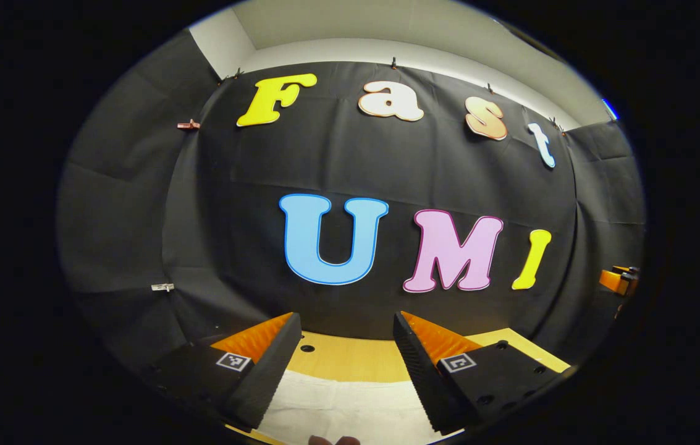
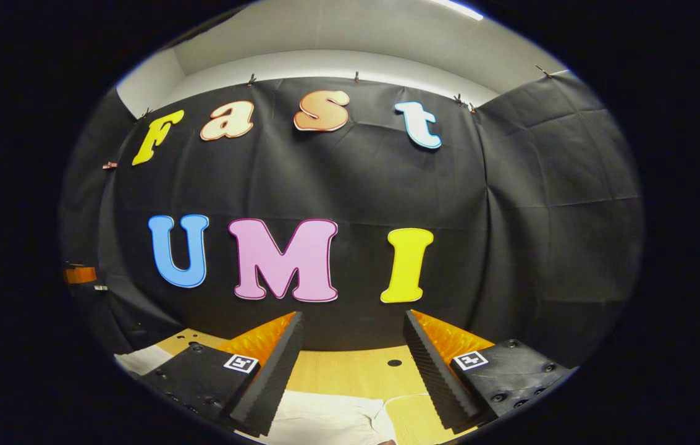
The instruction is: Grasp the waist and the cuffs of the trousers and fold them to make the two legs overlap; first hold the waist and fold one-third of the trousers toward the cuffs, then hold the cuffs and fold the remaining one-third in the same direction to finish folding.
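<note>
Currently both tools, left tool (image 1: 346, 324) and right tool (image 2: 353, 321), stand wide and empty above the counter (image 2: 337, 371). Trousers (image 1: 343, 408) lie at lower frame; a shallow descent risks pinching one layer only.

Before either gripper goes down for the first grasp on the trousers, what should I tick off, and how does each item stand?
1. Left gripper jaws apart and holding nothing: ok.
2. Right gripper jaws apart and holding nothing: ok.
3. Trousers lying on the table under the left gripper: ok.
4. Trousers below the right gripper too: ok, pale cloth there.
5. Which end is waist, which is cuffs: cannot tell.
6. Legs spread flat: cannot tell.
</note>
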{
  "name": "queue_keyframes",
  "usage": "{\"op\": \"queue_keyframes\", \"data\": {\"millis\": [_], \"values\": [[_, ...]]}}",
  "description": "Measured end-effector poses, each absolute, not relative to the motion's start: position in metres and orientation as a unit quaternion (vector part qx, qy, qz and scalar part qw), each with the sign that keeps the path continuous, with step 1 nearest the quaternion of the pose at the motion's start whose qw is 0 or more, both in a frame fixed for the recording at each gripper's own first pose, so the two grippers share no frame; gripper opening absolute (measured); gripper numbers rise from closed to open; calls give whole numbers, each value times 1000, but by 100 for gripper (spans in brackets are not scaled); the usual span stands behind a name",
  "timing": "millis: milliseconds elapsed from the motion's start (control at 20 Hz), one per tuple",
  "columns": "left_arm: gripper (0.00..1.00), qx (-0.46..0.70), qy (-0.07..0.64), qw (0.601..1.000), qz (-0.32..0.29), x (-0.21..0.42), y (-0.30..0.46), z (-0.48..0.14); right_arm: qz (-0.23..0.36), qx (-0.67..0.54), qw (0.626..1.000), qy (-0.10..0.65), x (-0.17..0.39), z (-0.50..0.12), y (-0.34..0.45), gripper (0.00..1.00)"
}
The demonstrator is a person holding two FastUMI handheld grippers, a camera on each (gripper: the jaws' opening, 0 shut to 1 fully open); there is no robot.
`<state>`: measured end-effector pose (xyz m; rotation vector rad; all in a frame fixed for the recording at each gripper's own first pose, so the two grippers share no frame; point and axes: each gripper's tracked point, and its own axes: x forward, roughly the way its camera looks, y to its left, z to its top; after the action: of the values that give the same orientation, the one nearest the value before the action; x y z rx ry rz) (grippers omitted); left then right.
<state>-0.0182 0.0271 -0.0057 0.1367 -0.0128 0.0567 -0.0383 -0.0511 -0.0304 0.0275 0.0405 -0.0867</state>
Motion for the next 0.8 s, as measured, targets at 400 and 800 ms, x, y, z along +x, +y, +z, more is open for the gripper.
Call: {"op": "queue_keyframes", "data": {"millis": [400,800], "values": [[94,217,59,974,-29,-32,76,-80,6,-111,989,98,-73,-99,-55,97],[96,402,234,879,-107,-80,200,-244,55,-241,939,238,-138,-226,-60,97]]}}
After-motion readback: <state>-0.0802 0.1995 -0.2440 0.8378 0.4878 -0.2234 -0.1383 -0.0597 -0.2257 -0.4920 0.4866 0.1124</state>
